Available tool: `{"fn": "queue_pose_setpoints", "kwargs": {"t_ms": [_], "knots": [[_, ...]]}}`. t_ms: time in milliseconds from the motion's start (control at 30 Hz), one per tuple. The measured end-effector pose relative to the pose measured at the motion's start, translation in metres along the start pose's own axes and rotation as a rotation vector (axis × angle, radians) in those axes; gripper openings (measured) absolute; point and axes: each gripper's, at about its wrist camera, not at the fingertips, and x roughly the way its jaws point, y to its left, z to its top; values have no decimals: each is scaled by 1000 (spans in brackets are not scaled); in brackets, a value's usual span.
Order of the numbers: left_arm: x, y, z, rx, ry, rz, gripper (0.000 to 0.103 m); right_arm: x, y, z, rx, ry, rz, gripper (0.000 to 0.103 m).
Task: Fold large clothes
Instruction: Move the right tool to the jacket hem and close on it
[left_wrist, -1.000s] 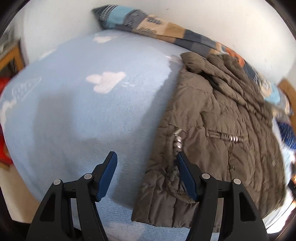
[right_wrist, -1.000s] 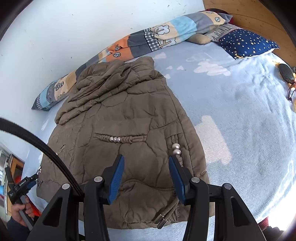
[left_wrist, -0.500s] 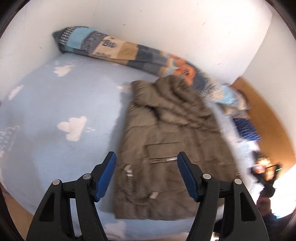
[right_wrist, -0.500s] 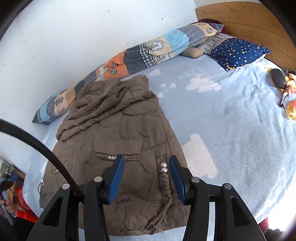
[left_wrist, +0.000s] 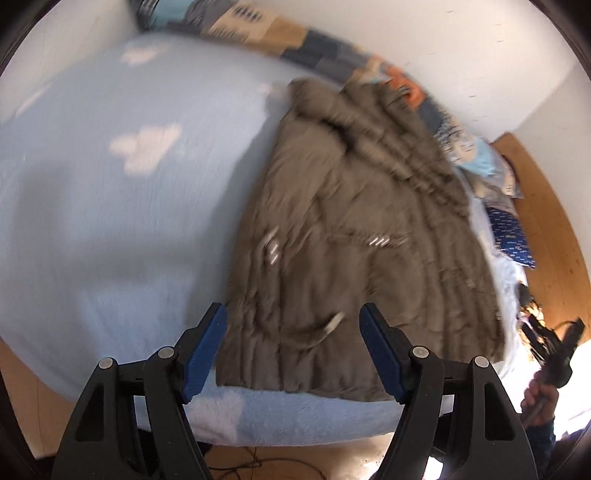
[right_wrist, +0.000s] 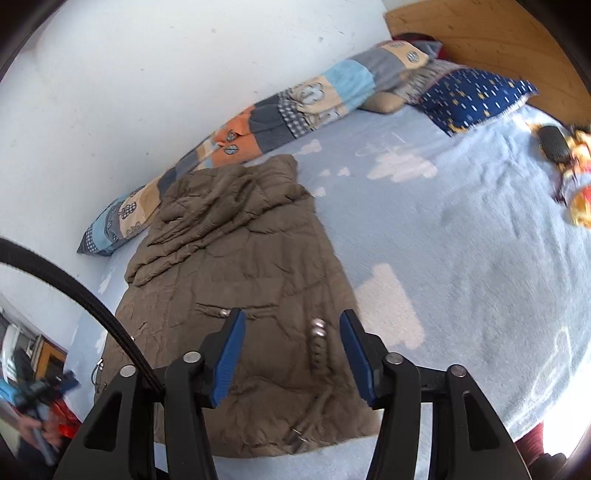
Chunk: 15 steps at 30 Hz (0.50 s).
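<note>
A brown quilted jacket (left_wrist: 354, 236) (right_wrist: 236, 280) lies flat on the light blue cloud-print bedspread (left_wrist: 110, 206) (right_wrist: 443, 236), hood toward the wall and hem toward me. My left gripper (left_wrist: 293, 321) hovers above the hem's left part, jaws opening, nothing between the blue pads. My right gripper (right_wrist: 291, 325) hangs over the jacket's lower right side near the braided cord with metal beads (right_wrist: 317, 339), jaws opening too, holding nothing. The left wrist view is motion-blurred.
A long patchwork bolster (right_wrist: 266, 110) (left_wrist: 295, 40) lies along the white wall behind the jacket. A dark blue star pillow (right_wrist: 476, 96) and wooden headboard (right_wrist: 480, 33) are at the right. Small items (right_wrist: 569, 162) lie on the bedspread's right edge. The bed's front edge drops to the floor (left_wrist: 295, 461).
Both grippers have opened a little wider. The left one swung its view across the jacket and back, now blurred; the right one pulled back so more bed shows.
</note>
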Motion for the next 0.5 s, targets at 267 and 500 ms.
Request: {"fn": "queue_pose_setpoints", "kwargs": {"t_ms": [267,500], "knots": [[14,9,-12,-52,11,0,73,0,-46,-19,143,64,-16,59],[19,13,-13,-48,6,0,73,23,-52,-39,210,174,27,60]]}}
